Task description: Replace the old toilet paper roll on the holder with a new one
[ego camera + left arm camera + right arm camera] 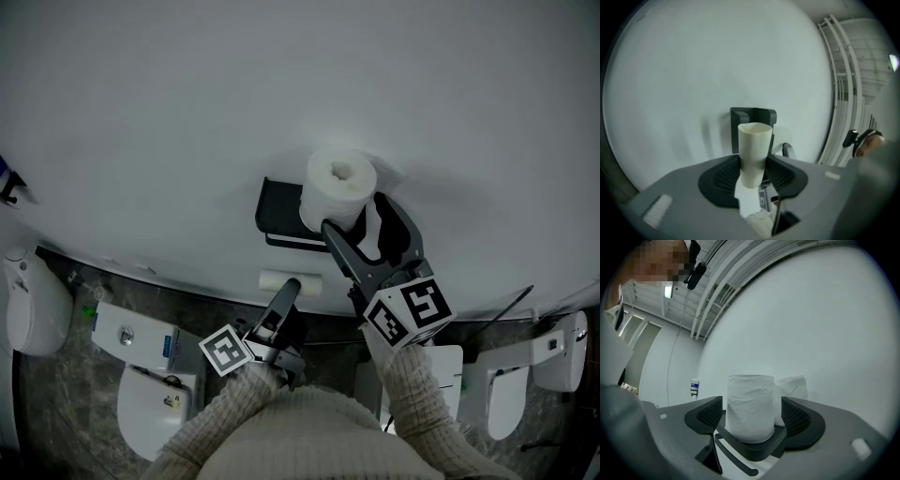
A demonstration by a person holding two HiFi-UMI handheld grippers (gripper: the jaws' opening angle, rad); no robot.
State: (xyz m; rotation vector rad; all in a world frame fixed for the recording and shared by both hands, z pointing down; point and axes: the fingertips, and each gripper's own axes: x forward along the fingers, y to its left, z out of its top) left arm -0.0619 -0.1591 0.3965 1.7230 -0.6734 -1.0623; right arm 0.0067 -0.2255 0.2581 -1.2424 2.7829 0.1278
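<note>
Your left tool (289, 298) hangs low and nearest you, jaws pinched on the old cardboard tube (753, 152). Farther out, the right tool (354, 214) stands wide open and grips nothing. The new roll (339, 186) sits upright on the black holder (277, 211), straight ahead between its jaws, pads clear. Next, I'd draw that tool back along its own line, minding the loose sheet (792, 385).

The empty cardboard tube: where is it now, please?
In the left gripper view, the cardboard tube stands clamped in the left gripper, in front of the black wall holder.
</note>
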